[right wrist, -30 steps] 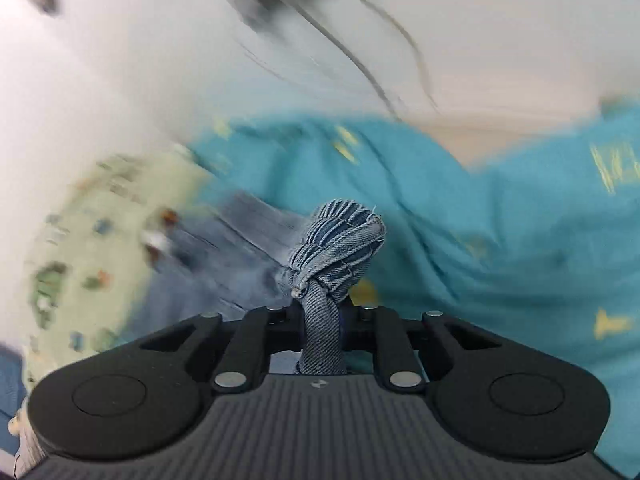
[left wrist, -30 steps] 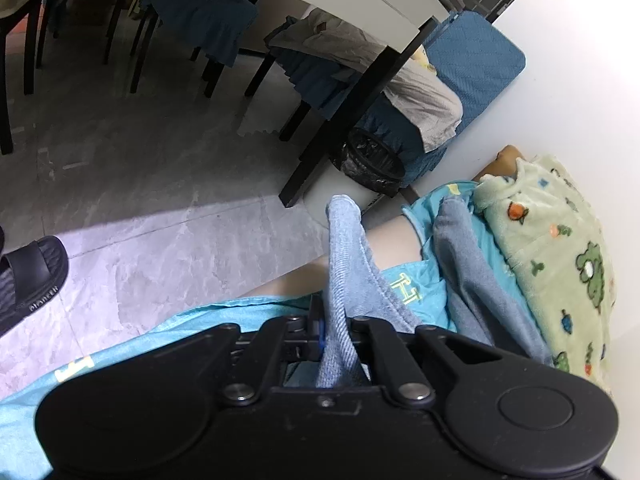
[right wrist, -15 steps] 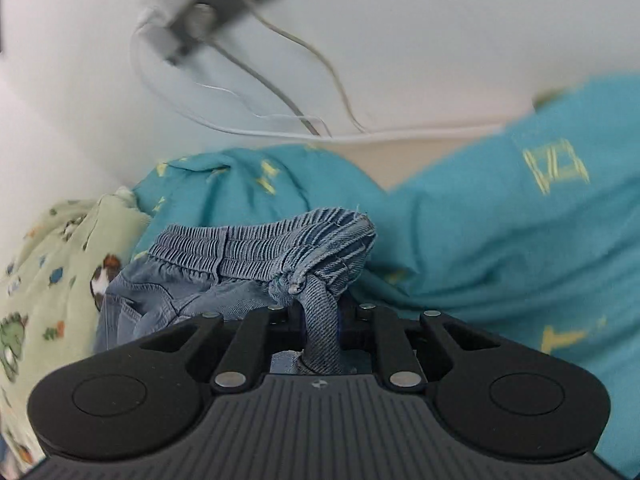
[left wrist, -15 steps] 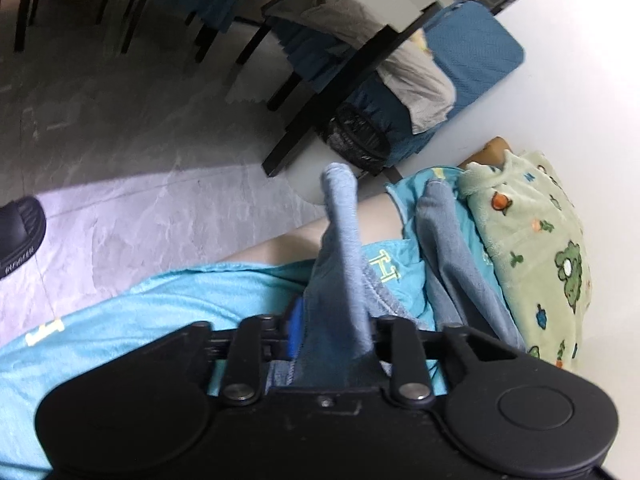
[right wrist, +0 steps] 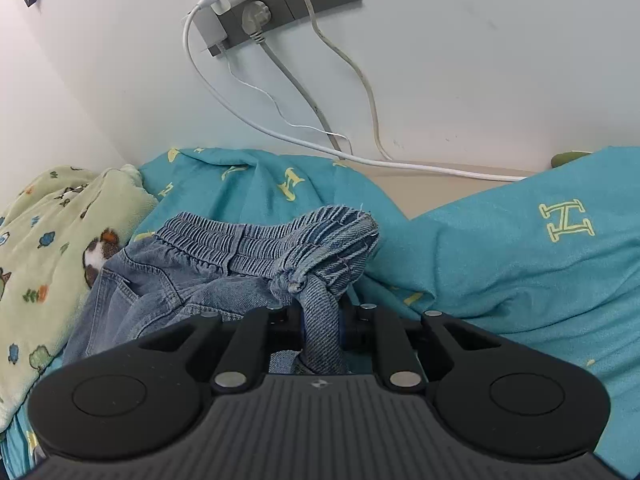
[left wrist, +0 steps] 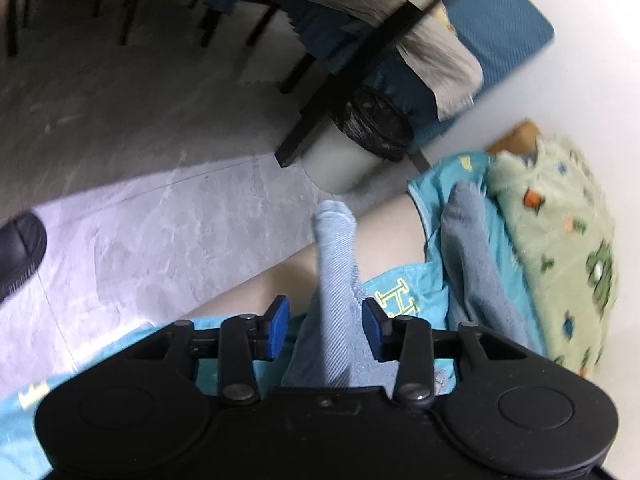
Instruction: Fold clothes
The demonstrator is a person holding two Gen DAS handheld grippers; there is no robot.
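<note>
Looking down my left gripper (left wrist: 323,330), I see its blue pads standing apart with a pale blue denim trouser leg (left wrist: 334,280) lying loose between them, touching neither. That leg runs straight away from me along the gripper's own line, its cuff reaching the bare edge of the bed, over the teal terry sheet with yellow letters (left wrist: 400,292). My right gripper (right wrist: 320,330) is clamped on a bunched twist of the jeans' ribbed elastic waistband (right wrist: 256,240), which stretches off to the left towards the green fleece blanket printed with little animals (right wrist: 48,240). So the jeans' length lies between my two hands, and I judge the right hand is the one nearer to carrying the next fold.
</note>
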